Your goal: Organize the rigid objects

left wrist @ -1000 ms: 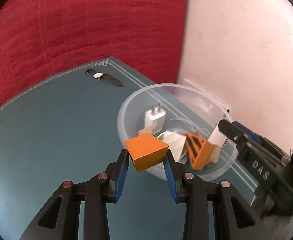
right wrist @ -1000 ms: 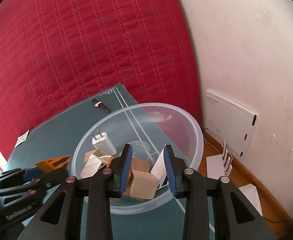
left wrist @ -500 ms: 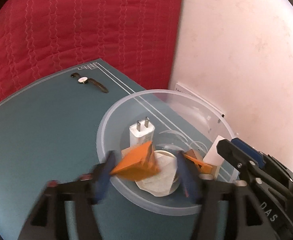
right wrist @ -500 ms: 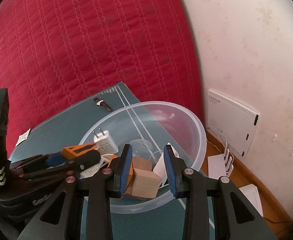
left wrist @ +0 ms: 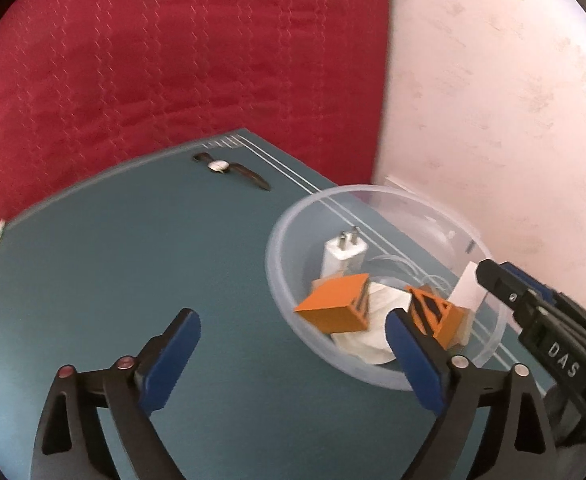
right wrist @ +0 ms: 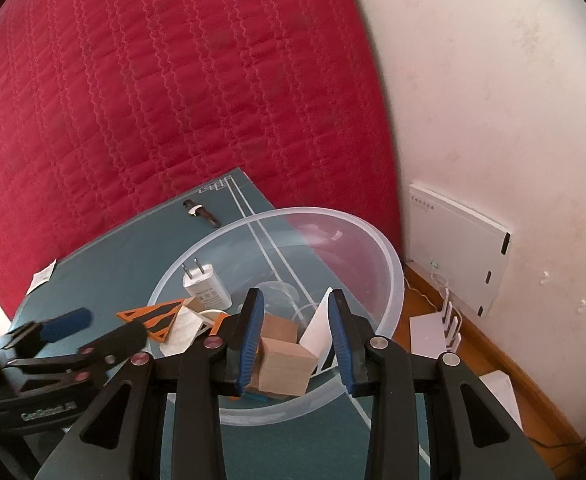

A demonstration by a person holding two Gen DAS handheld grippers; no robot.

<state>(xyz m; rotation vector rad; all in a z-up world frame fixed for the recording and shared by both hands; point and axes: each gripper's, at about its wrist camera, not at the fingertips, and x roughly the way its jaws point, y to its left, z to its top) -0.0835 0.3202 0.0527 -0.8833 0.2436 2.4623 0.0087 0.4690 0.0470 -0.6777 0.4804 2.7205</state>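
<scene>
Opening wide and empty, the left gripper (left wrist: 293, 344) hovers by the bowl (left wrist: 281, 280), the stiff, light orange block (left wrist: 335, 308) lying inside; the right gripper (right wrist: 295, 336) is easing its near-shut pinch on the flat faces of a hard wooden cube (right wrist: 287, 364).

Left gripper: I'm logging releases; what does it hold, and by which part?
Nothing; left gripper jaws are opening, empty; orange block lies in the bowl.

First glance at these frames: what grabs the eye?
The clear plastic bowl at the teal table's right edge, piled with orange blocks, a white charger and wooden blocks. The left gripper is opening with nothing between its jaws. A lone wristwatch lies at the far corner.
</scene>
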